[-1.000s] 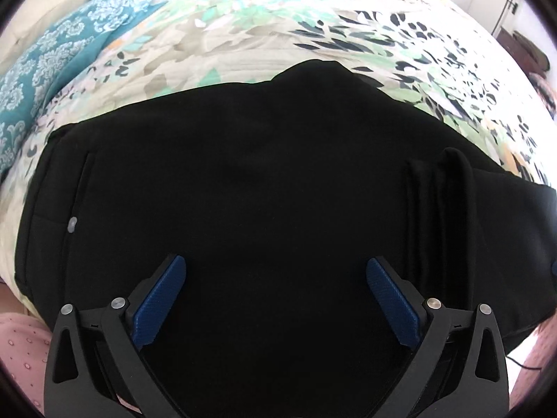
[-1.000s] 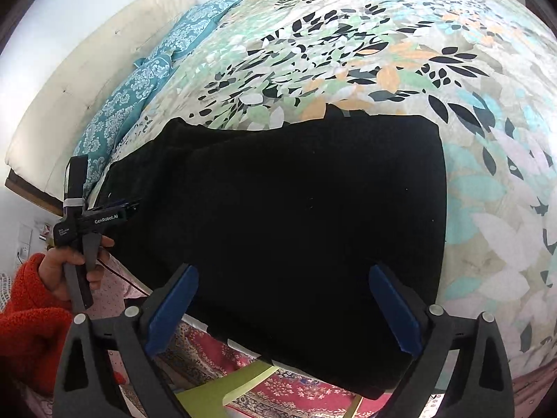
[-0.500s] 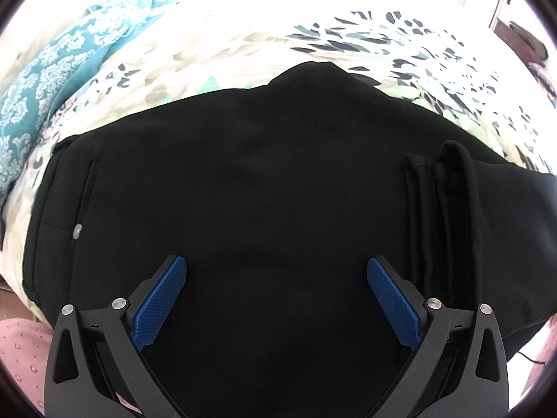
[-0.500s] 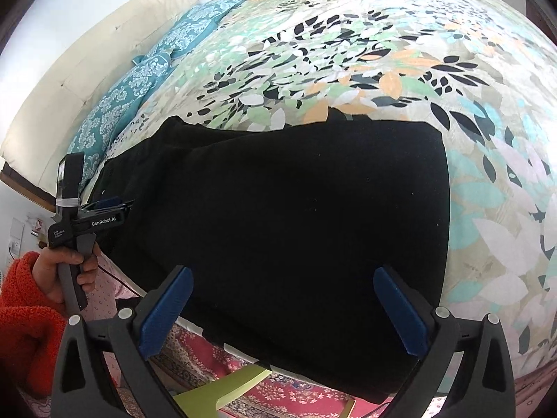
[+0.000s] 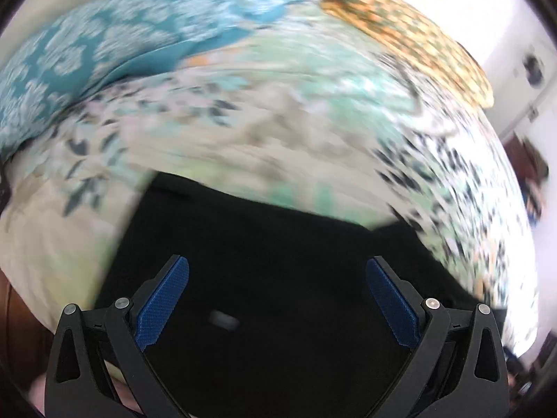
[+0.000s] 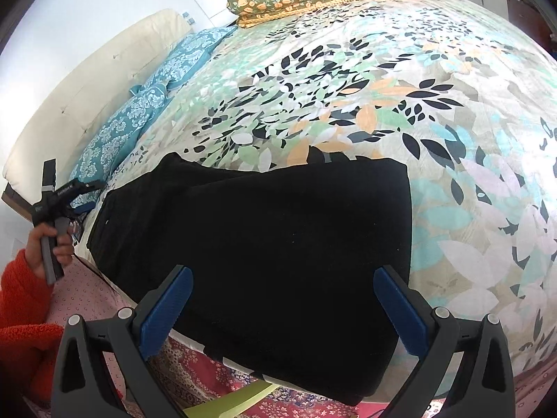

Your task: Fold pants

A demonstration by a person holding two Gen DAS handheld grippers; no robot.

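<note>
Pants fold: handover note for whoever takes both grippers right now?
Left gripper: open, empty, over the pants; its view is motion-blurred.
Right gripper: open, empty, above the near edge of the pants.
Pants: black, lying flat in a folded rectangle on the floral bedspread, near edge hanging over the bed's side.
Done: at least one fold appears made.
Left: probably another fold; neither gripper has hold of cloth yet.

my left gripper (image 5: 277, 291) swings up, view blurs | pants (image 5: 271, 278) now fill only the space just ahead of my fingers | bedspread (image 5: 264, 132) and pillows beyond
</note>
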